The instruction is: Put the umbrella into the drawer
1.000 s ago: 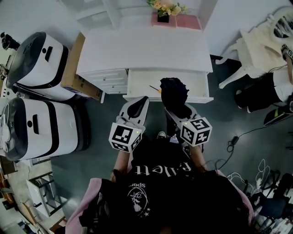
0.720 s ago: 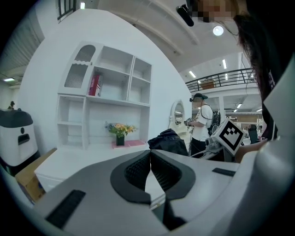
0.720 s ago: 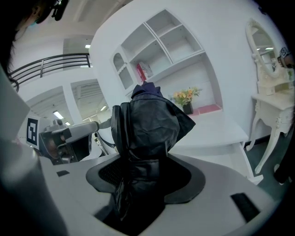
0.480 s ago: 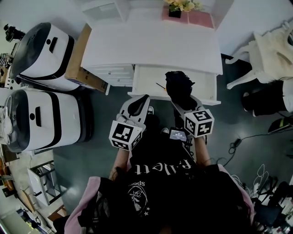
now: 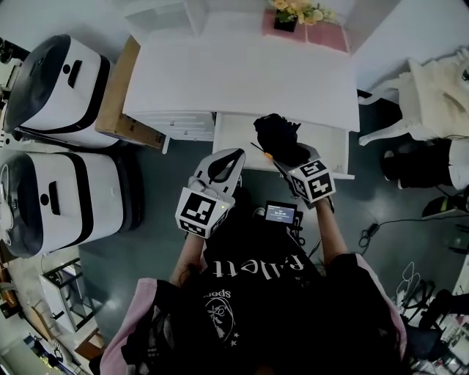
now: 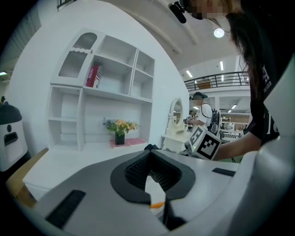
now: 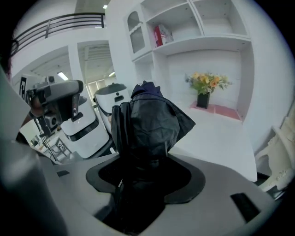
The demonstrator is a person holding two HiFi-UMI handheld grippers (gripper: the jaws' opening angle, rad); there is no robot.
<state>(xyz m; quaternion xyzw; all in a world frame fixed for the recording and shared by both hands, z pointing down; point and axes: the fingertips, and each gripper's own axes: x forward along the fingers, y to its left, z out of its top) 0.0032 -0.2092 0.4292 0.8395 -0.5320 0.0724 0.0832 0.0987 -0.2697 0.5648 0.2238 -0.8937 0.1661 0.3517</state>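
The black folded umbrella (image 5: 277, 138) (image 7: 148, 123) sticks up out of my right gripper (image 5: 287, 160) (image 7: 146, 161), which is shut on its lower part. It hangs over the open white drawer (image 5: 333, 145) of the white desk (image 5: 242, 77), a little left of the drawer's middle. Whether it touches the drawer floor is hidden. A thin stick with an orange tip (image 5: 260, 151) lies in the drawer beside it. My left gripper (image 5: 221, 164) (image 6: 150, 155) is shut with nothing in it, in front of the drawer's left corner.
Two white-and-black machines (image 5: 62, 95) and a cardboard box (image 5: 121, 110) stand left of the desk. Flowers on a pink mat (image 5: 297, 16) sit at the desk's back. A white chair (image 5: 432, 88) and floor cables (image 5: 381, 227) lie to the right. A small screen device (image 5: 279, 212) hangs at the person's chest.
My right gripper has carried the umbrella forward and a little left, further over the open drawer, and has turned. The left gripper has hardly moved.
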